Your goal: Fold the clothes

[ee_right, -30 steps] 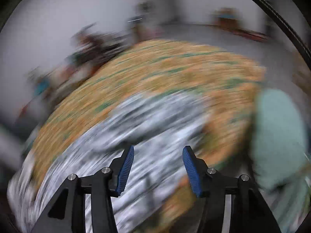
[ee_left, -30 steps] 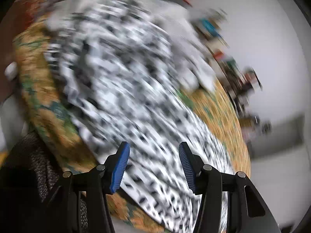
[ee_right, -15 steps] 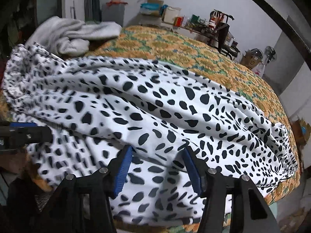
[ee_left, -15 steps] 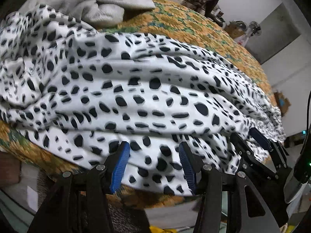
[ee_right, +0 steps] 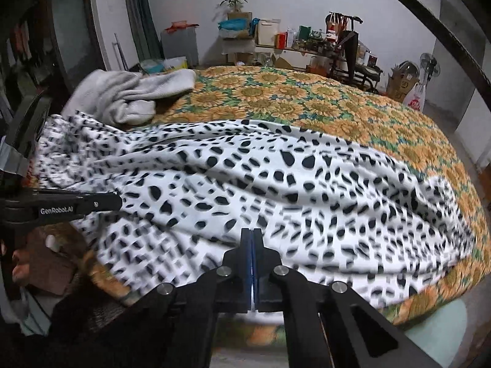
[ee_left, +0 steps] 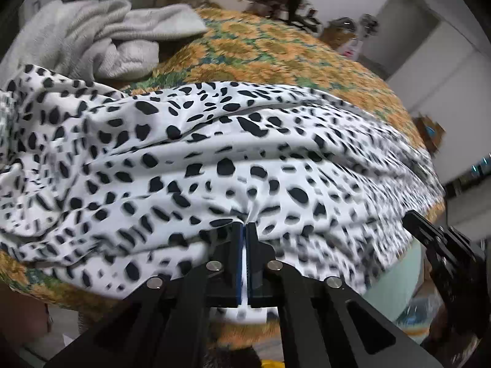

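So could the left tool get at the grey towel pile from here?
Probably not right away: the left tool is shut on the spotted garment's near edge, and the grey towel pile lies beyond that garment on the sunflower bedspread.

We're in a lived-in home bedroom: a wide bed under a sunflower-print bedspread (ee_right: 307, 98), a shelf (ee_right: 294, 46) crowded with boxes and bottles along the far wall, a potted plant (ee_right: 234, 1) on top, a standing fan (ee_right: 429, 67) in the corner.
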